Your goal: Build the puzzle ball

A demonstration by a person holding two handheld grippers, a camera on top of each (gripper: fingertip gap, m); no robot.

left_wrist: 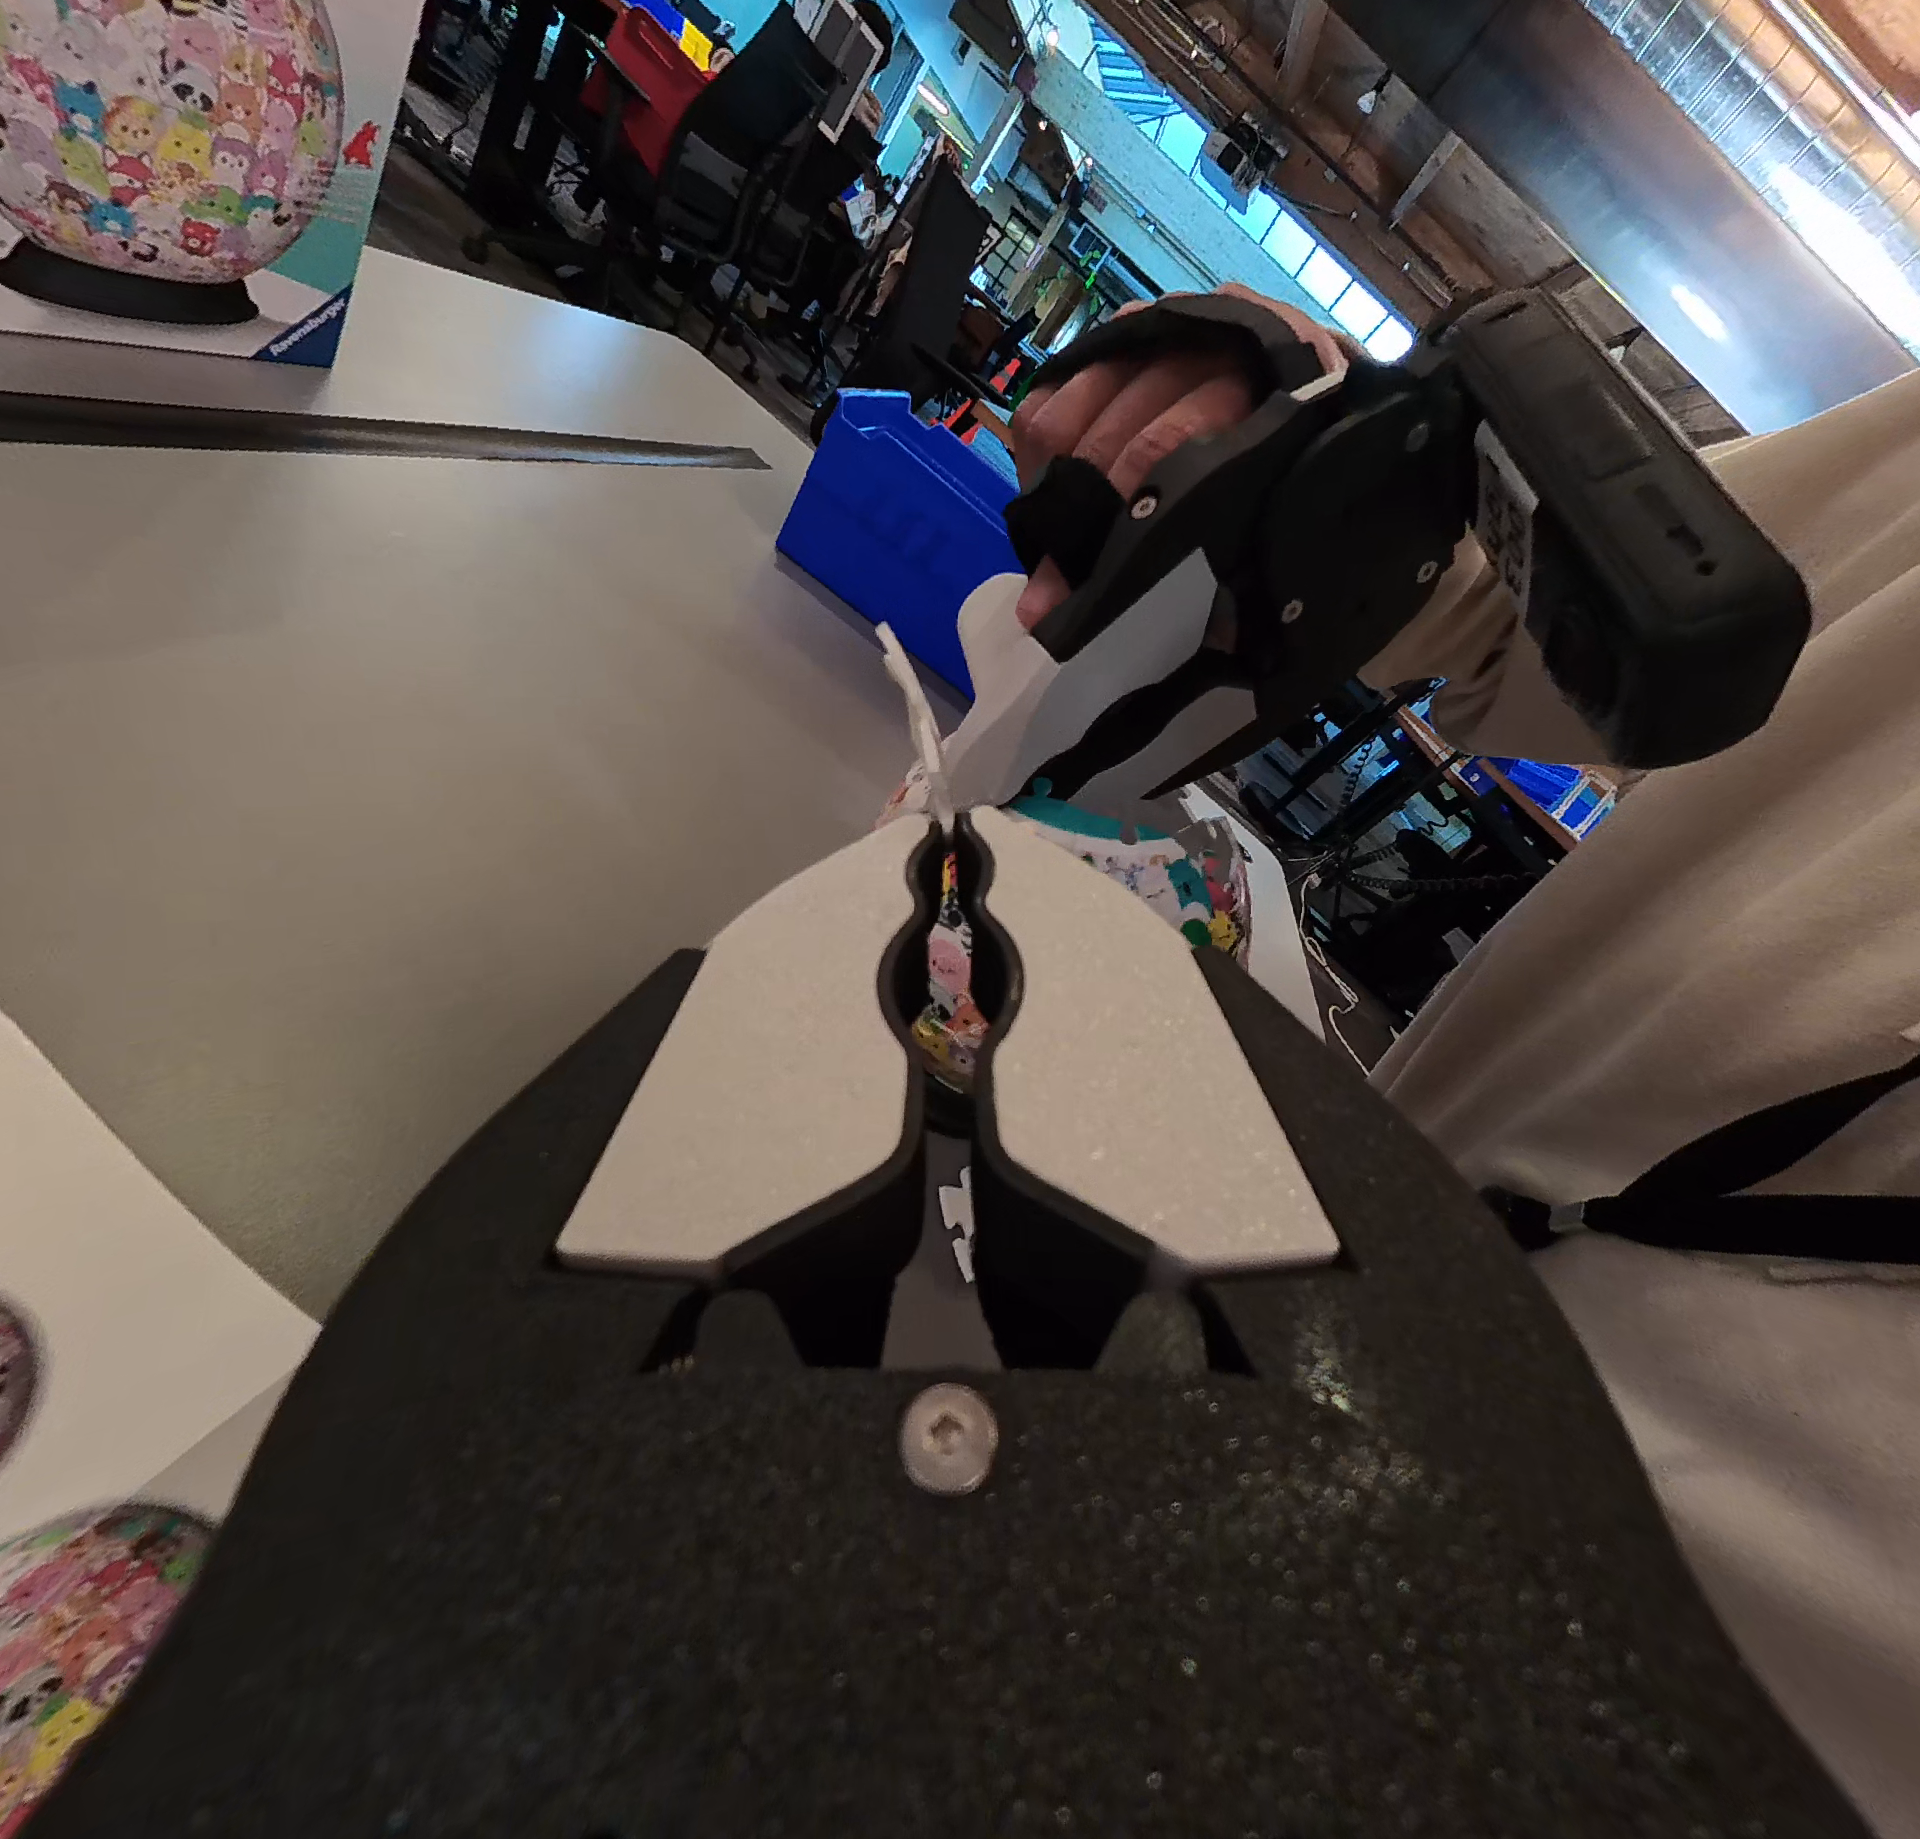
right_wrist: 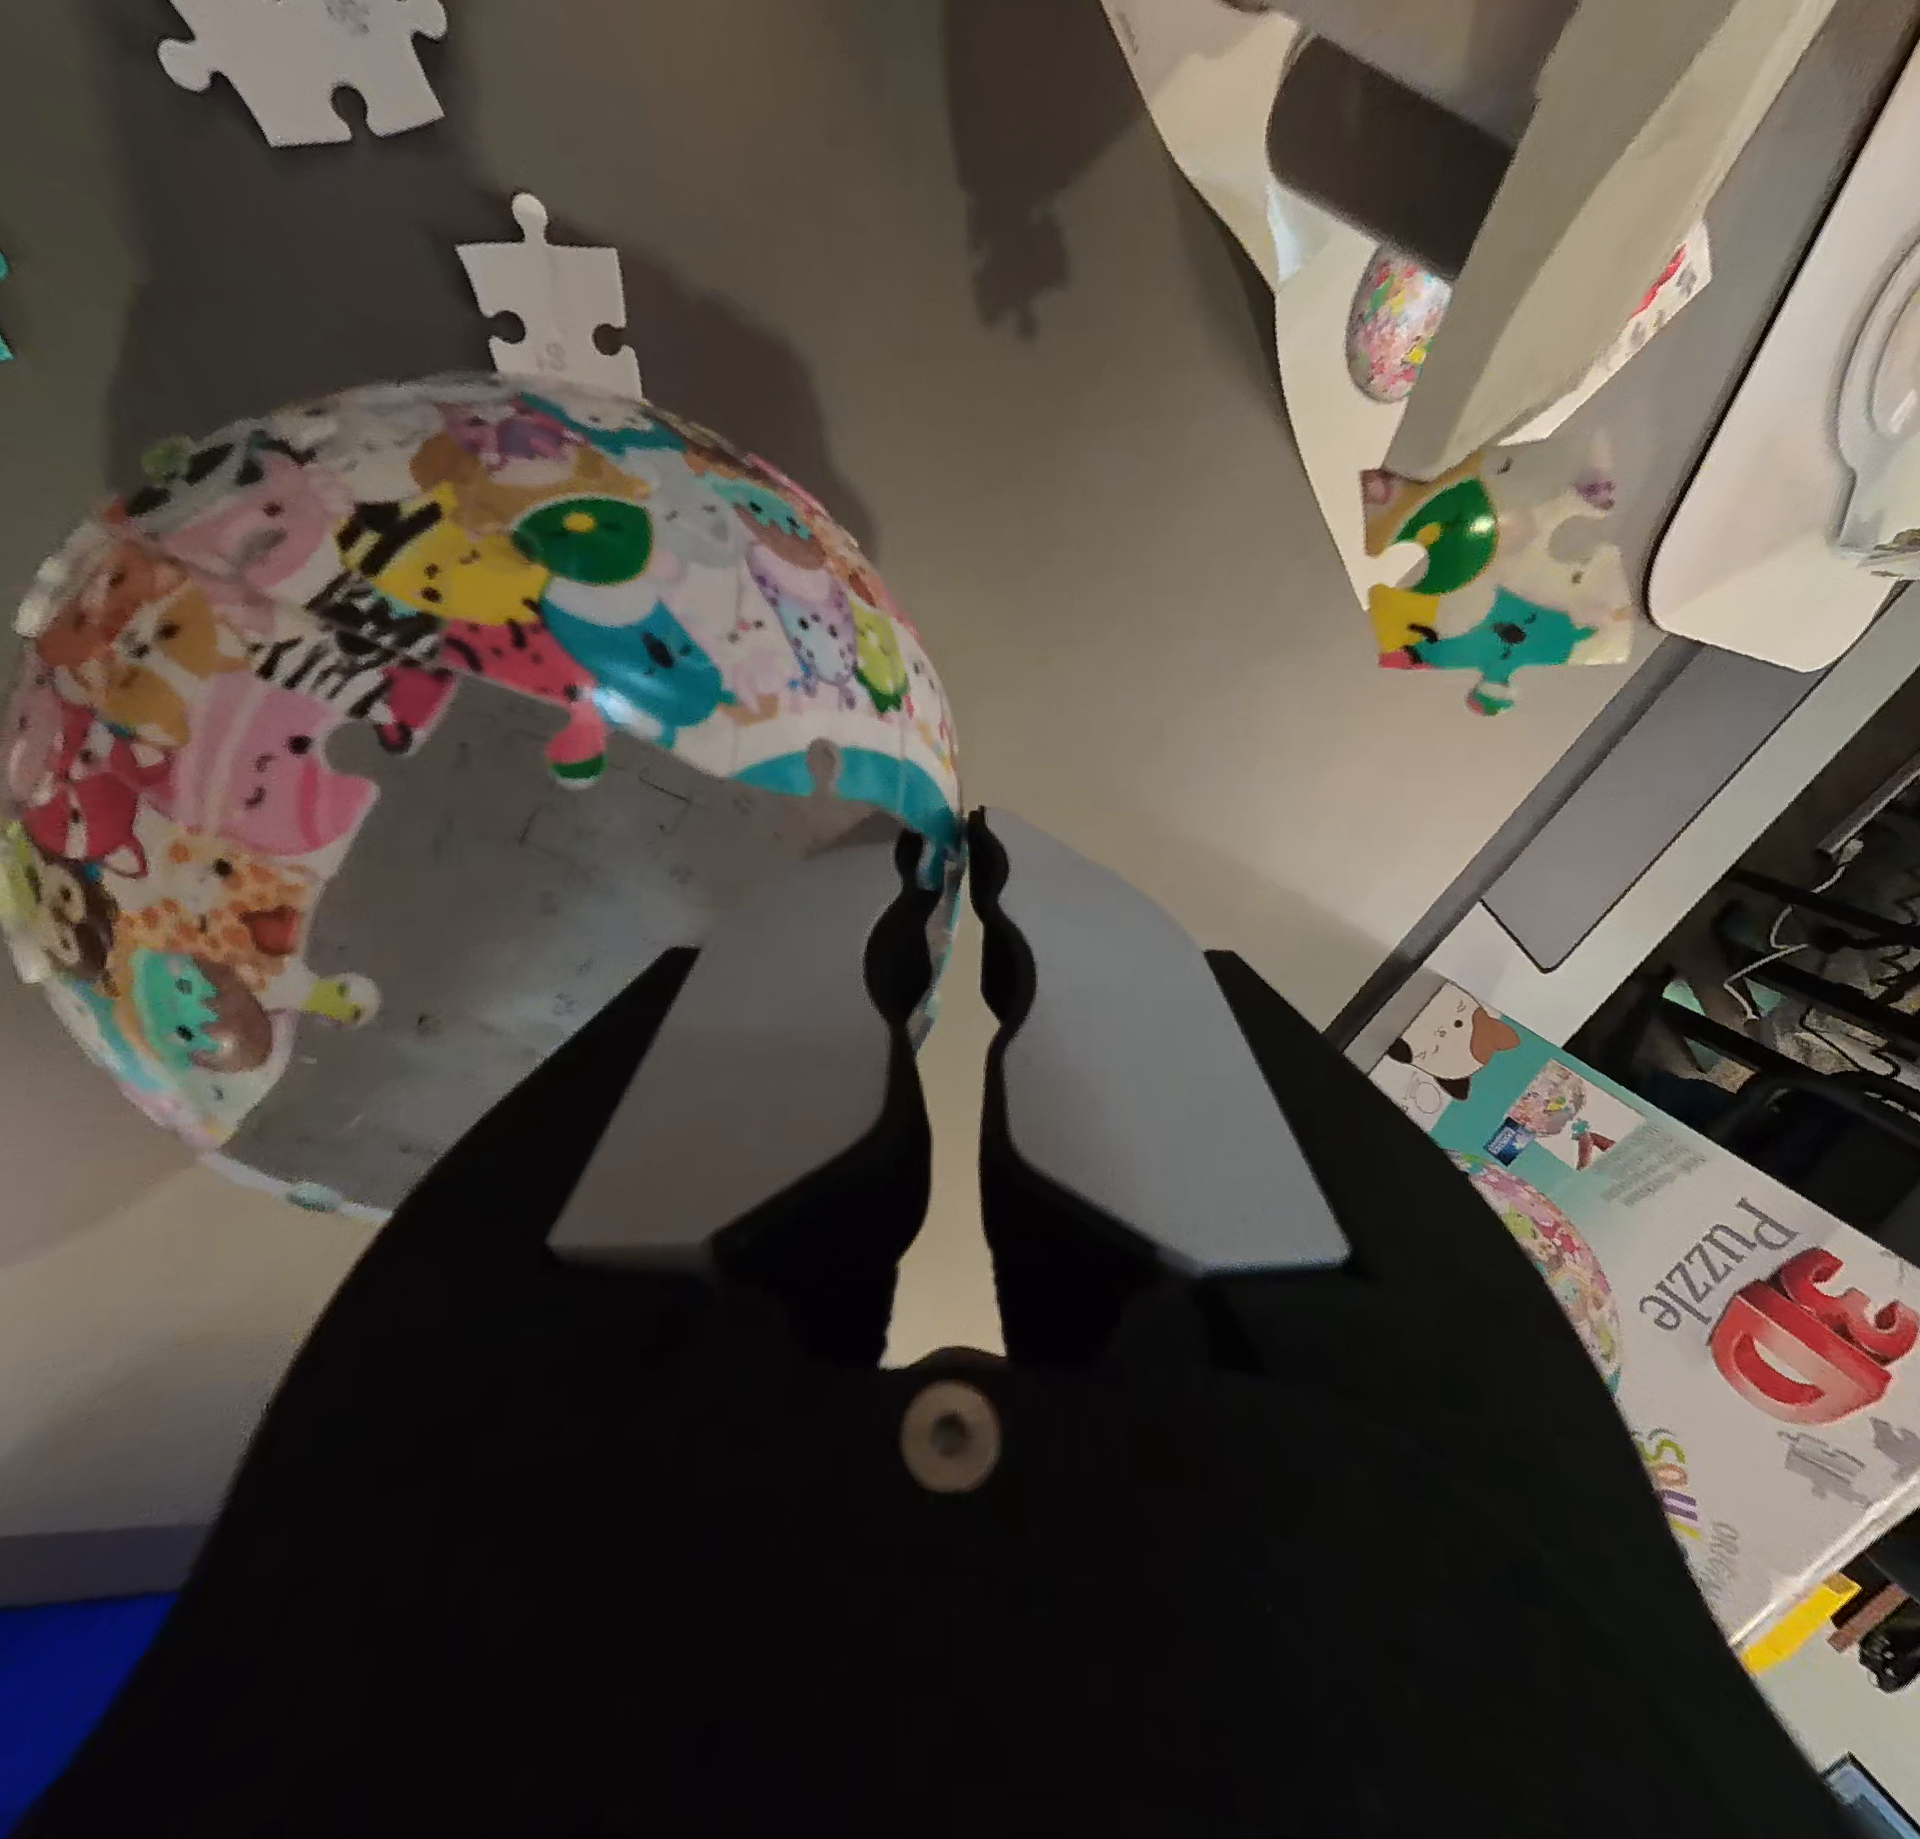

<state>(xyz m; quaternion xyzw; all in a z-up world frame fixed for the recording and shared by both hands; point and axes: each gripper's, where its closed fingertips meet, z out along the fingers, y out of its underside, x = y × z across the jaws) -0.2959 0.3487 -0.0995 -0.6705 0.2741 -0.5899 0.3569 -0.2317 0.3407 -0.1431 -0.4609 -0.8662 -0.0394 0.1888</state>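
The half-built puzzle ball (right_wrist: 416, 667) is a colourful open shell with a grey inside, above the grey table. My right gripper (right_wrist: 951, 833) is shut on the shell's rim at its teal edge. My left gripper (left_wrist: 951, 828) is shut on a loose colourful puzzle piece (right_wrist: 1486, 584), which sticks out past its tips. In the left wrist view the piece (left_wrist: 920, 719) shows edge-on, white back to the left, close to the right gripper (left_wrist: 997, 781) and the ball (left_wrist: 1184, 875). In the right wrist view the left gripper (right_wrist: 1444, 459) is off to the ball's right.
Two loose pieces (right_wrist: 301, 33) (right_wrist: 551, 303) lie white side up on the table beyond the ball. The puzzle box (left_wrist: 177, 127) (right_wrist: 1662, 1270) stands at the table's edge. A blue bin (left_wrist: 894, 532) sits behind the right gripper. A person's cream-clothed torso (left_wrist: 1662, 958) fills the right side.
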